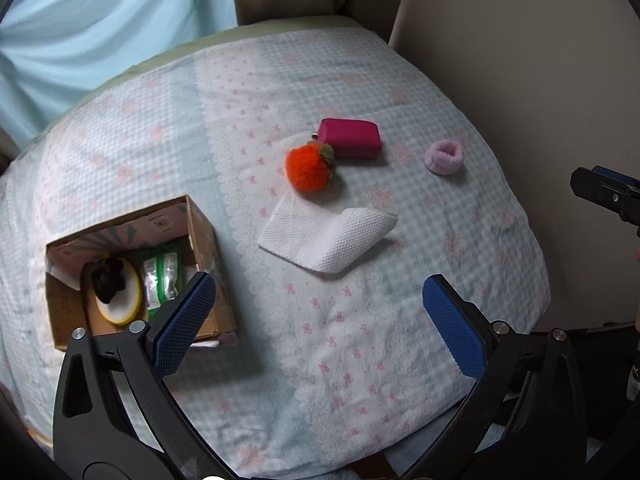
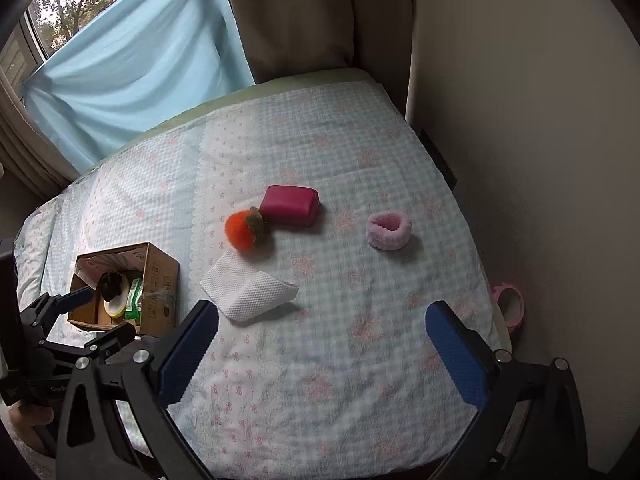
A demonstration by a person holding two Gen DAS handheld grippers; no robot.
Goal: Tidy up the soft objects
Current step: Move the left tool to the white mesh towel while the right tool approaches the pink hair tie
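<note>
On the checked bedspread lie an orange plush fruit, a magenta pouch touching it, a pink fluffy wristband and a folded white cloth. A cardboard box at the left holds a black fuzzy item on a yellow-rimmed disc and a green packet. My left gripper is open and empty, its left finger over the box's near corner. My right gripper is open and empty, hovering short of the white cloth.
The bed's covered surface ends at a beige wall on the right. A light blue curtain hangs beyond the far left edge. A pink object lies on the floor beside the bed's right edge.
</note>
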